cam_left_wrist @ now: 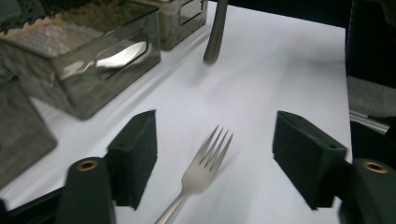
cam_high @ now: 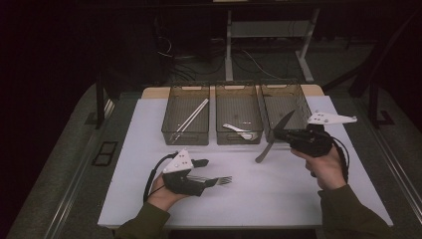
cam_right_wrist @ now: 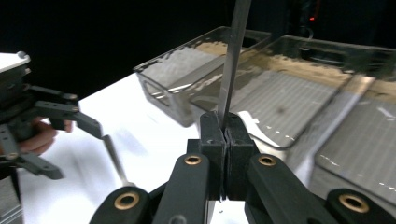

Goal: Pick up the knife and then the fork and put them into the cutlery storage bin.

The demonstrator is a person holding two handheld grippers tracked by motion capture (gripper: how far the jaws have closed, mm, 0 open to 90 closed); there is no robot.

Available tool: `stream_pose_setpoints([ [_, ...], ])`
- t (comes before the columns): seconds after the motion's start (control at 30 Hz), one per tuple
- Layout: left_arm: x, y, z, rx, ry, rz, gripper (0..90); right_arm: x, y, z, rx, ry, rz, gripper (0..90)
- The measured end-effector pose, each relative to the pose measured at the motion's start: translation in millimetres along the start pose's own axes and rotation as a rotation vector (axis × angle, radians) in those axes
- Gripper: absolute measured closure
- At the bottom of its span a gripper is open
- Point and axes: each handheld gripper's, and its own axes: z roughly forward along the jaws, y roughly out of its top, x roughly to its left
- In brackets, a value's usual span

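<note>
My left gripper (cam_left_wrist: 215, 158) is spread, the fork (cam_left_wrist: 205, 161) lying on the table (cam_high: 278, 194) between its jaws. My right gripper (cam_right_wrist: 225, 135) pinches the knife (cam_right_wrist: 233, 60), held beside the bins (cam_high: 239, 119).

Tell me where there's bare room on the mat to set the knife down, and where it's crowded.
Free: the white mat between the fork and the right hand, and the left strip below the left bin. Crowded: the bin row at the back, the knife in the right gripper, and the left gripper around the fork.
</note>
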Motion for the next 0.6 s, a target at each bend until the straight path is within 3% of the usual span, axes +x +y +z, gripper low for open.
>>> stream_pose_setpoints([
  [0.27,5.9,-17.8,-9.6,0.009,0.022,-0.049,14.1,-20.2,15.2,-19.1,-0.008,-0.066,0.007,88.7],
  [0.47,5.6,-21.1,-11.1,0.029,0.054,-0.056,0.0,-33.9,37.8,-33.0,-0.018,-0.115,-0.011,88.6],
  [0.6,4.0,-20.2,-11.0,0.031,0.053,-0.048,0.0,-44.2,52.7,-39.5,-0.028,-0.152,-0.016,88.7],
])
